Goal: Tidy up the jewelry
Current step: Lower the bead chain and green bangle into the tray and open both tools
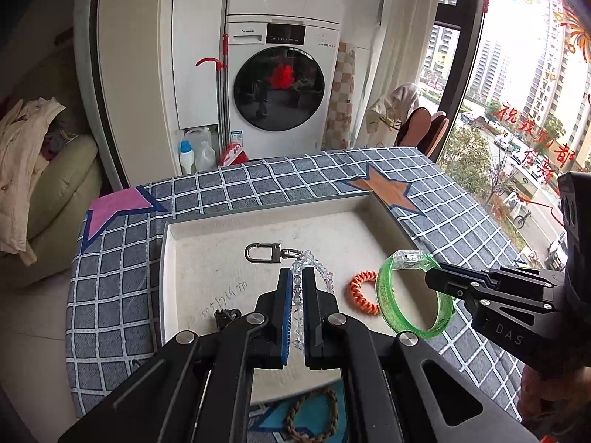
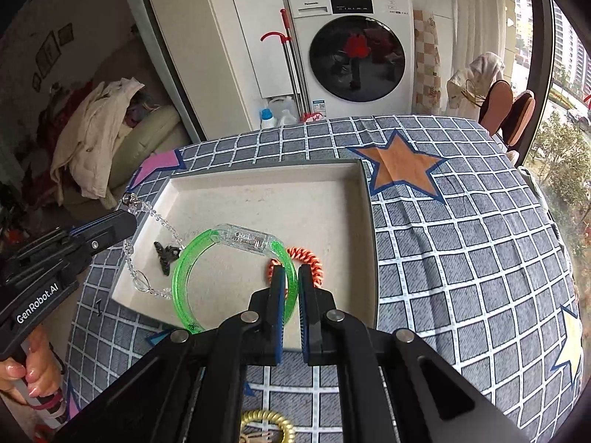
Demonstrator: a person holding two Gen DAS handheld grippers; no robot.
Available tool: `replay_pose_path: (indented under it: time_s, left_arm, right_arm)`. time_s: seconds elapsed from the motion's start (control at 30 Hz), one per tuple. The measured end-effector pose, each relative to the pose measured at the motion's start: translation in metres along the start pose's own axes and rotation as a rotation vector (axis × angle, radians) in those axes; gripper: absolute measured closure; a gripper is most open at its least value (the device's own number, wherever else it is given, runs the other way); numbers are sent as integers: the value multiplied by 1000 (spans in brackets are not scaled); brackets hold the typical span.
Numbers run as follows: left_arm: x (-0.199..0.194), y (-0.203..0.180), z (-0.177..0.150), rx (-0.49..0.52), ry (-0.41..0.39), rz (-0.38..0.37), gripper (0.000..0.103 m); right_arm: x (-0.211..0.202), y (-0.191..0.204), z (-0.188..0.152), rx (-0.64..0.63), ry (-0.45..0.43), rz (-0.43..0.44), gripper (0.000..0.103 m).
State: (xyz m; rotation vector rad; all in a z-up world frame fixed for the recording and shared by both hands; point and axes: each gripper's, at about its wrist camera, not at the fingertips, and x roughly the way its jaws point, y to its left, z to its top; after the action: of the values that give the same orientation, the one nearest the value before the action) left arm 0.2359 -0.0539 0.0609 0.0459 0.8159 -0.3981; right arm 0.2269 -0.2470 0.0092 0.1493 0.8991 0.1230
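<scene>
Tray (image 2: 364, 221) walls stand low all round, the far rim and the right-hand rim meeting at a square corner beyond the right gripper (image 2: 292, 284); past that corner the checked cloth (image 2: 461, 258) lies open out to the table's edge. Most of the tray floor ahead of both tools is bare.

The left gripper (image 1: 297, 291) has its jaws pressed onto a clear bead chain (image 1: 297, 306) — the strand runs up between the blue pads, and its metal clasp (image 1: 263, 252) hangs just beyond the tips, over the tray. In the right wrist view the chain loops down from those tips across the tray's left wall.

The right gripper pinches a green bangle (image 2: 184, 277) by its rim, the hoop tilted up with its clear block (image 2: 245, 238) at the far side. An orange coil (image 2: 308, 260) lies on the tray floor just behind the bangle, close to the right gripper's tips. A small black clip (image 2: 165, 254) sits on the floor between the two tools, left of the bangle.

Nearer than the tray, on the cloth, lie a braided loop (image 1: 314, 421) under the left gripper and a gold coil (image 2: 267, 422) under the right.
</scene>
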Motion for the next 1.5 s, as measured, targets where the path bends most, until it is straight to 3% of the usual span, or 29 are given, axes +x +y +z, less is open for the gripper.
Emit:
replay_pose_path:
  time_s: [0.4, 0.6, 0.9, 1.0, 1.07, 1.5]
  left_arm:
    - [71, 4, -6, 12, 107, 60, 79]
    - [85, 4, -14, 25, 139, 104, 79]
    - [83, -2, -18, 75, 125, 181, 79]
    - [75, -4, -17, 88, 108, 188, 79]
    - [71, -6, -16, 94, 96, 188, 79]
    - [56, -4, -12, 64, 78, 185, 79]
  right_arm:
    - [64, -17, 17, 37, 65, -56, 96]
    - [82, -22, 12, 42, 89, -73, 95]
    - [85, -21, 12, 47, 89, -52, 92]
    - [82, -24, 11, 73, 82, -24, 77]
    - [76, -25, 11, 89, 62, -11, 53]
    - [25, -30, -2, 161, -44, 34, 52]
